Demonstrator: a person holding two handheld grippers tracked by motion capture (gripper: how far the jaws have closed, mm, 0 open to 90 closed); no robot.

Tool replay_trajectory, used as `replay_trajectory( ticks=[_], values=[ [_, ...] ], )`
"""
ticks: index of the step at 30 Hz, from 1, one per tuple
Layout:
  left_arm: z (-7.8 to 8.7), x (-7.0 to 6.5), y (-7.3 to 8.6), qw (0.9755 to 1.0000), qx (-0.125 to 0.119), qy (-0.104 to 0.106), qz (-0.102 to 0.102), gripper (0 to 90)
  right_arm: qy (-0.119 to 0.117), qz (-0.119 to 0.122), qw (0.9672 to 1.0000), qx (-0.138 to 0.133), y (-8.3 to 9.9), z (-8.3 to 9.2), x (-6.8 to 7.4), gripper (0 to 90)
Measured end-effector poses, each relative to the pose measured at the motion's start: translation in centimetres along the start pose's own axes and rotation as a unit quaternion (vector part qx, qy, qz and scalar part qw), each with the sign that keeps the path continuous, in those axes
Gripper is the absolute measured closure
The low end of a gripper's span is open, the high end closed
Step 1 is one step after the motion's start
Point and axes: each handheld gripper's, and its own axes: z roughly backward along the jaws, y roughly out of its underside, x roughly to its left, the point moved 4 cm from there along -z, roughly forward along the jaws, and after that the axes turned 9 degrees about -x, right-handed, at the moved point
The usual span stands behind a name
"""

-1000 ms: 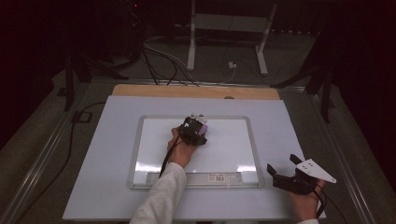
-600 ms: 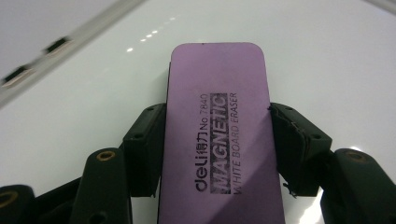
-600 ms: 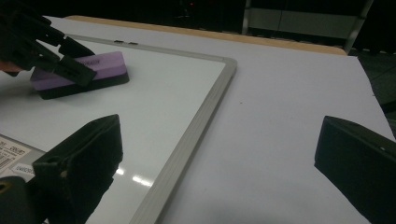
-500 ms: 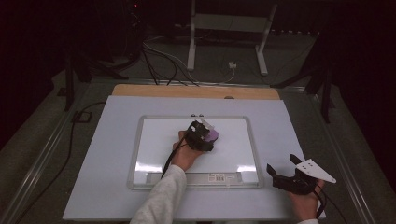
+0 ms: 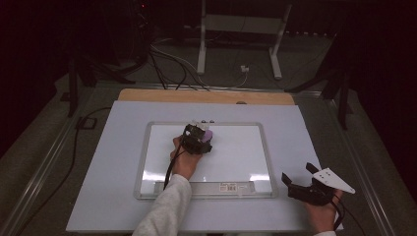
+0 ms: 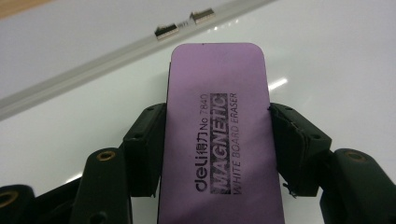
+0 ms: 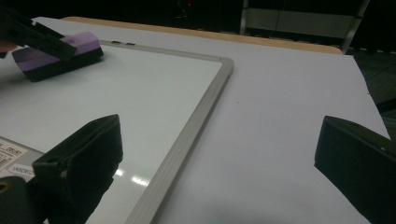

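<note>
While wiping whiteboard (image 5: 236,152): keep left gripper (image 6: 217,140) clamped square on purple magnetic eraser (image 6: 219,135), near top frame, pressed flat, even strokes. Right gripper (image 7: 217,163) parked off board, jaws spread, holding nothing.

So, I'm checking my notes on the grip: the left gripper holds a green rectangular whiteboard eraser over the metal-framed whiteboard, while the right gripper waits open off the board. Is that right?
Not quite: the rectangular whiteboard eraser is purple, not green, as the left gripper view shows. The rest stands: the left gripper clamps it over the metal-framed whiteboard, and the right gripper waits open off the board.
</note>
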Motion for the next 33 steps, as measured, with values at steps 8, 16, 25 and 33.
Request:
replay_trajectory(
  ticks=[8, 16, 25, 33],
  values=[
    [1.1, 0.5, 0.0, 0.9997, -0.015, 0.013, 0.017, 41.6, -0.001, 0.001, 1.0, -0.001, 0.0, 0.0, 0.0, 1.3],
    [1.9, 0.8, 0.2, 0.9992, -0.024, 0.025, 0.018, 41.6, 0.001, 0.0, 1.0, -0.001, 0.0, 0.2, -0.2, 1.3],
    [2.9, 1.5, 0.9, 0.9988, -0.028, 0.03, 0.028, 41.6, 0.001, 0.0, 1.0, 0.0, 0.0, 0.1, -0.1, 1.3],
    [4.4, 2.3, 2.2, 0.9983, -0.027, 0.031, 0.04, 41.6, 0.0, -0.001, 1.0, 0.0, 0.0, 0.1, -0.1, 1.4]
  ],
)
